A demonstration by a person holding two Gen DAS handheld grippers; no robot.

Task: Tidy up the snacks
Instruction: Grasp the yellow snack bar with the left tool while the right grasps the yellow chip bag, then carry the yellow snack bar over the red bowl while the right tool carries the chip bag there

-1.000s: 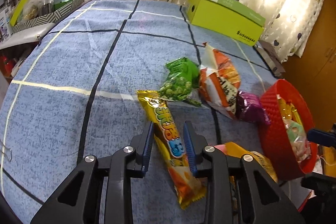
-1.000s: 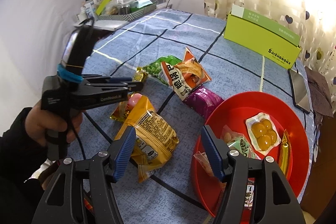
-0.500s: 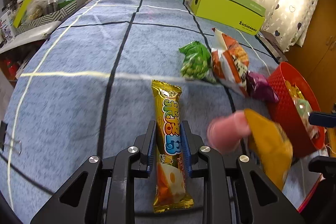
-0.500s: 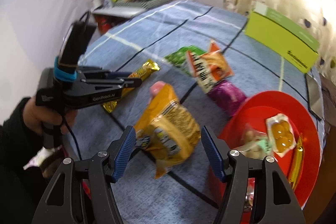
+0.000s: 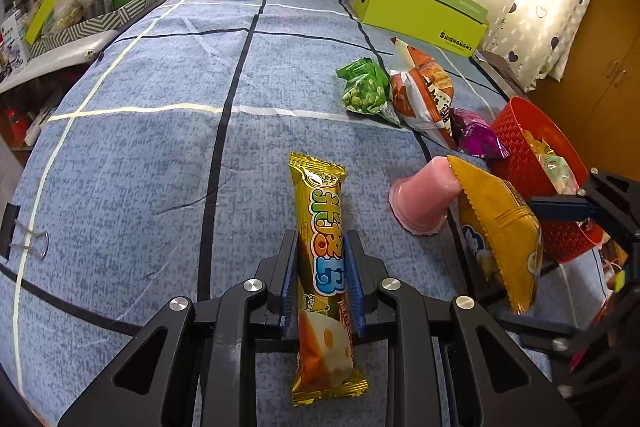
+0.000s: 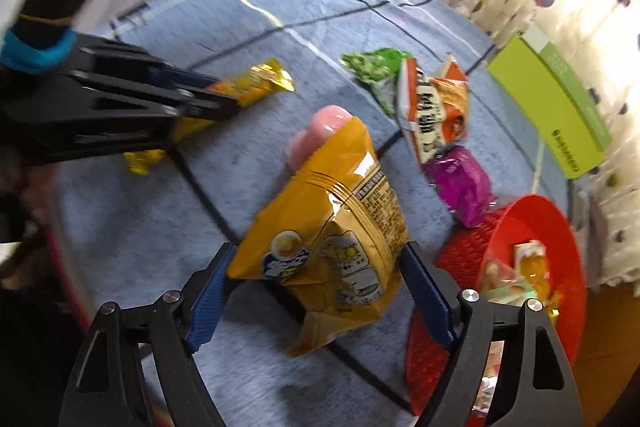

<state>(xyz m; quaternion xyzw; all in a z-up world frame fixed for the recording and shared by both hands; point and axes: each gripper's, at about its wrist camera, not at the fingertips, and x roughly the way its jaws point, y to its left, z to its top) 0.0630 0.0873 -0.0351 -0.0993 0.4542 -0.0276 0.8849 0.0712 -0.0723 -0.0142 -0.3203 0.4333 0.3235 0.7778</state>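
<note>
The red basket (image 5: 516, 135) sits at the right edge of the bed (image 5: 160, 147), near the loose packs, probably so each carry is short. The yellow bag (image 6: 332, 239) hangs tilted between the blue pads of the right hand-held gripper (image 6: 316, 291), which grasps it, top end toward the pink cup (image 5: 424, 199). The left hand-held gripper (image 5: 322, 279) is clenched on the gold snack bar (image 5: 324, 259), its long axis along the fingers, pointing away toward the far edge.
</note>
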